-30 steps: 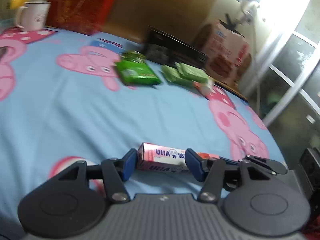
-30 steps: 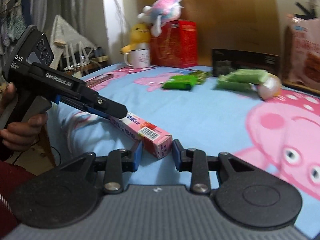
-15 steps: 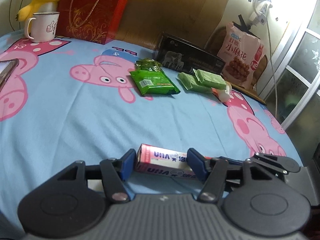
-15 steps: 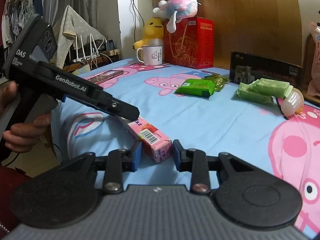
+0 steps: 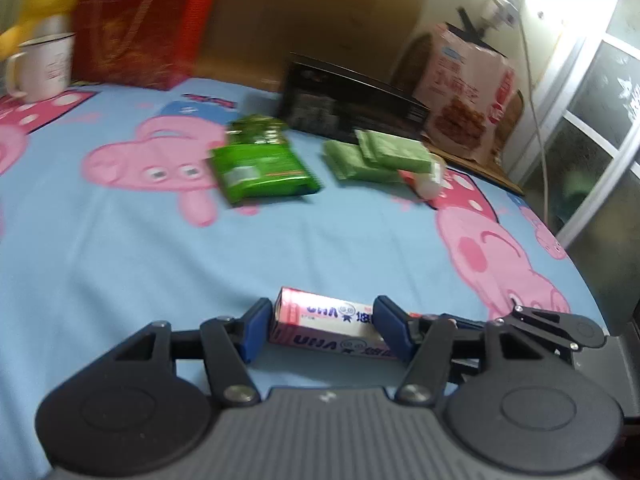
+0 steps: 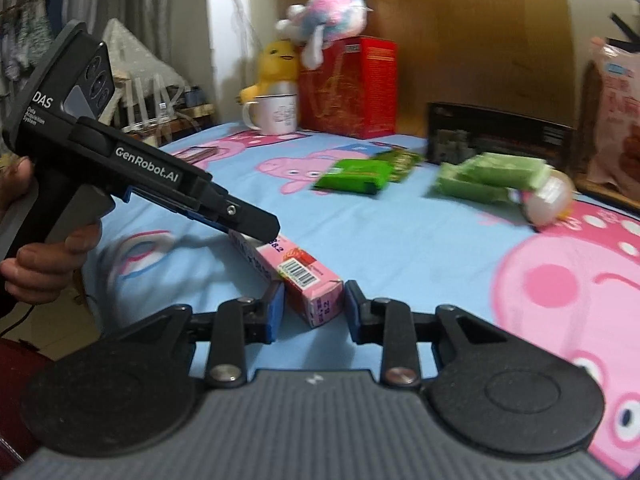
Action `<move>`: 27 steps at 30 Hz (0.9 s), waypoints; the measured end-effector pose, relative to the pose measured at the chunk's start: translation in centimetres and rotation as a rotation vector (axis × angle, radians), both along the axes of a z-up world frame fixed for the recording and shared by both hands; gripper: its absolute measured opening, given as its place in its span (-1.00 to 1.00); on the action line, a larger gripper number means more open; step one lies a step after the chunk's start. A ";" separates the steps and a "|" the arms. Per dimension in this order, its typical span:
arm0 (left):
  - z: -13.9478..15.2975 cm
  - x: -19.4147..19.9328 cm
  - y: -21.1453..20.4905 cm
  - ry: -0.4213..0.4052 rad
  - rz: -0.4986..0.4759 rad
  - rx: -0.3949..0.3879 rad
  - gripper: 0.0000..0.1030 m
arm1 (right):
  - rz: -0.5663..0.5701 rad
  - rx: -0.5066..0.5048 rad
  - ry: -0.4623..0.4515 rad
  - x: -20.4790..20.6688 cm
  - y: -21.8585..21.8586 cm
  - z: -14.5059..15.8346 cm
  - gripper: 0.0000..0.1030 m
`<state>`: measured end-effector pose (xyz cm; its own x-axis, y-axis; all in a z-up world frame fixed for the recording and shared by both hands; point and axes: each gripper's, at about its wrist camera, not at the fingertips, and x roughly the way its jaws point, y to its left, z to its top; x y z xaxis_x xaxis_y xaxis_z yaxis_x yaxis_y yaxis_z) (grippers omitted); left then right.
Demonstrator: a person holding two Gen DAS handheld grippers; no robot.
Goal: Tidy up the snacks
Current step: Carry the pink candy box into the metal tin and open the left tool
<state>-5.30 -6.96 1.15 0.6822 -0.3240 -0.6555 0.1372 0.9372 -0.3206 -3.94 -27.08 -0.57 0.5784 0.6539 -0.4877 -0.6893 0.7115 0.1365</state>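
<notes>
A long pink UHA candy box [image 5: 328, 322] lies across the gap of my left gripper [image 5: 320, 328], whose jaws stand wide on either side without pressing it. My right gripper [image 6: 312, 308] is closed on the box's other end [image 6: 310, 286], its pads against both sides. The left gripper's body [image 6: 160, 184] crosses over the box in the right wrist view. Dark green snack packs [image 5: 260, 164] and pale green packs [image 5: 376, 156] lie farther back on the blue cloth.
A black box [image 5: 344, 108], a red box [image 5: 140, 20], a white mug [image 5: 40, 68], a yellow plush and a pink snack bag [image 5: 468, 92] line the back. A clear jelly cup [image 6: 548, 196] lies by the pale green packs. The table edge drops off at right.
Both views shifted slightly with motion blur; the box stays between the same jaws. The grip looks unchanged.
</notes>
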 end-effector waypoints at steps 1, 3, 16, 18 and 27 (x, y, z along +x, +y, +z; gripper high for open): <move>-0.1 0.5 -0.7 -0.001 -0.016 0.004 0.10 | -0.021 -0.001 0.002 0.2 -0.6 0.0 -0.33; -0.1 1.8 -2.2 -0.003 -0.052 0.012 0.10 | -0.064 -0.009 0.005 0.6 -1.8 0.0 -0.33; 0.3 7.8 -10.7 -0.012 -0.229 0.066 0.09 | -0.265 -0.025 0.023 2.4 -8.0 -0.1 -0.33; 0.7 8.5 -10.9 -0.006 -0.237 0.053 0.05 | -0.277 -0.021 0.023 2.9 -8.2 0.1 -0.33; 8.7 14.8 -7.3 -0.181 -0.168 0.004 -0.02 | -0.216 -0.024 -0.212 11.3 -6.0 6.7 -0.34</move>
